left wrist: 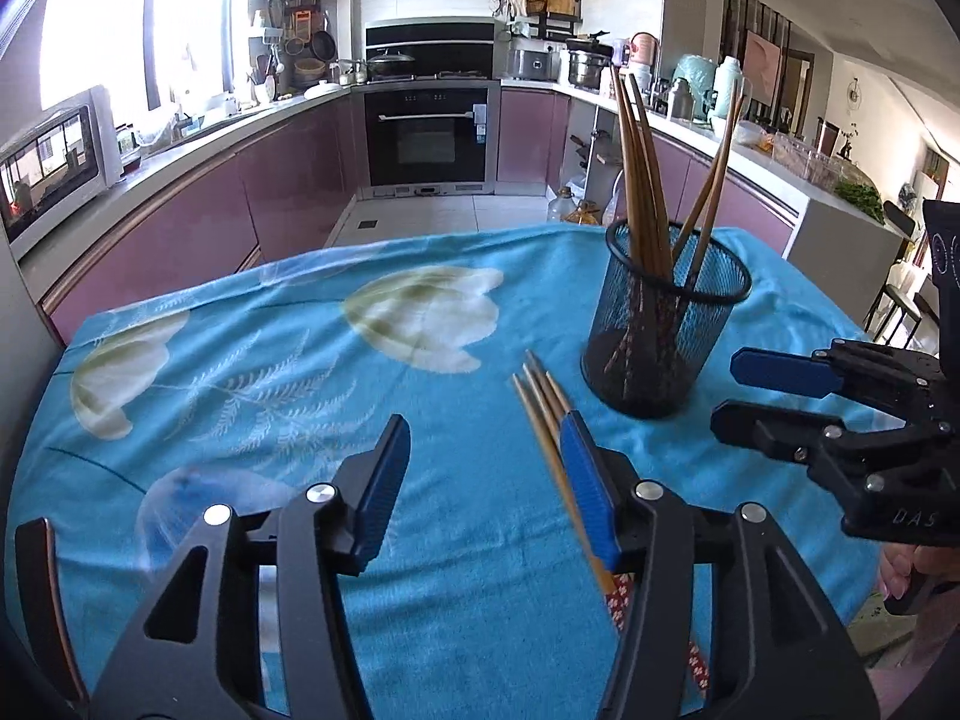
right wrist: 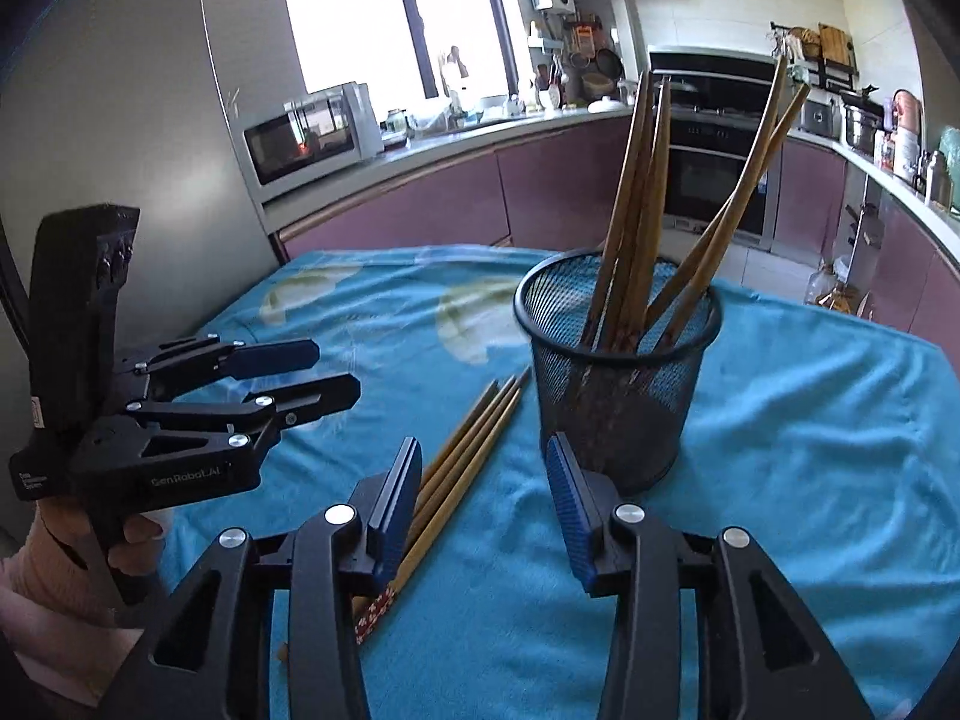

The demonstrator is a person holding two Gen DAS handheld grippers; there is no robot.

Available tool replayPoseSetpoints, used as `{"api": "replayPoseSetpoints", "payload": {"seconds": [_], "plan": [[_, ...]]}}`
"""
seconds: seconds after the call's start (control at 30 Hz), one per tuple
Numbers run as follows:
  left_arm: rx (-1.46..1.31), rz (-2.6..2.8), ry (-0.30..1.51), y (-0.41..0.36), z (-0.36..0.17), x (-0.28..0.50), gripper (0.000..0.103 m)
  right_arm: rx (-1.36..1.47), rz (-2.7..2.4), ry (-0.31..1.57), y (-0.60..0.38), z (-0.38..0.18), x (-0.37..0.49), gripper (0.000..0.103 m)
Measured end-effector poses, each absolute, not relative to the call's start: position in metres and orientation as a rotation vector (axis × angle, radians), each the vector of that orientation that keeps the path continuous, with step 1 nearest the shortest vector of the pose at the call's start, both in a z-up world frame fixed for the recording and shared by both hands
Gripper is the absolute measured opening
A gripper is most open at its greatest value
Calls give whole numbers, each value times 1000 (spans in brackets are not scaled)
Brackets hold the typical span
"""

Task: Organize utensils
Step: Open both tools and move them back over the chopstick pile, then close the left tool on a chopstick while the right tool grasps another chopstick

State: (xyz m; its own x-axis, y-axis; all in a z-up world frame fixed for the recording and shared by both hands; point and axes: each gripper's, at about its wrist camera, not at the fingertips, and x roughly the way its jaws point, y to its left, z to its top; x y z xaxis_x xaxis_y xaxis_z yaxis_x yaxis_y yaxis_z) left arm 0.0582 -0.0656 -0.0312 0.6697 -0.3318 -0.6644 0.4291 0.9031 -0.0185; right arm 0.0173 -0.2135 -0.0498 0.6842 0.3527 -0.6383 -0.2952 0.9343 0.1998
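Note:
Several loose wooden chopsticks (left wrist: 540,402) lie bundled on the blue cloth, tips toward a black mesh holder (left wrist: 666,324). The holder stands upright with several chopsticks (left wrist: 642,180) leaning in it. My left gripper (left wrist: 486,420) is open over the cloth; the loose bundle runs along the inside of its right finger and nothing is pinched. My right gripper (left wrist: 729,389) comes in from the right, open and empty. In the right wrist view, the right gripper (right wrist: 485,444) is open in front of the holder (right wrist: 618,372), with the loose chopsticks (right wrist: 474,438) beside its left finger. The left gripper (right wrist: 336,369) is open at left.
The table wears a blue floral cloth (left wrist: 240,360) that ends in a far edge toward the kitchen floor. A microwave (left wrist: 54,168) sits on the left counter and an oven (left wrist: 429,138) at the back. A hand (right wrist: 138,540) holds the left gripper's handle.

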Motion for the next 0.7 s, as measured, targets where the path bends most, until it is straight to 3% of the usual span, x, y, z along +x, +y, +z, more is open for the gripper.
{"api": "replayPoseSetpoints", "payload": {"seconds": [0.2, 0.7], "plan": [[142, -445, 794, -60, -62, 48, 52, 87, 368, 832, -194, -80, 17, 41], [125, -446, 838, -58, -75, 45, 52, 44, 336, 869, -179, -91, 21, 41]]}}
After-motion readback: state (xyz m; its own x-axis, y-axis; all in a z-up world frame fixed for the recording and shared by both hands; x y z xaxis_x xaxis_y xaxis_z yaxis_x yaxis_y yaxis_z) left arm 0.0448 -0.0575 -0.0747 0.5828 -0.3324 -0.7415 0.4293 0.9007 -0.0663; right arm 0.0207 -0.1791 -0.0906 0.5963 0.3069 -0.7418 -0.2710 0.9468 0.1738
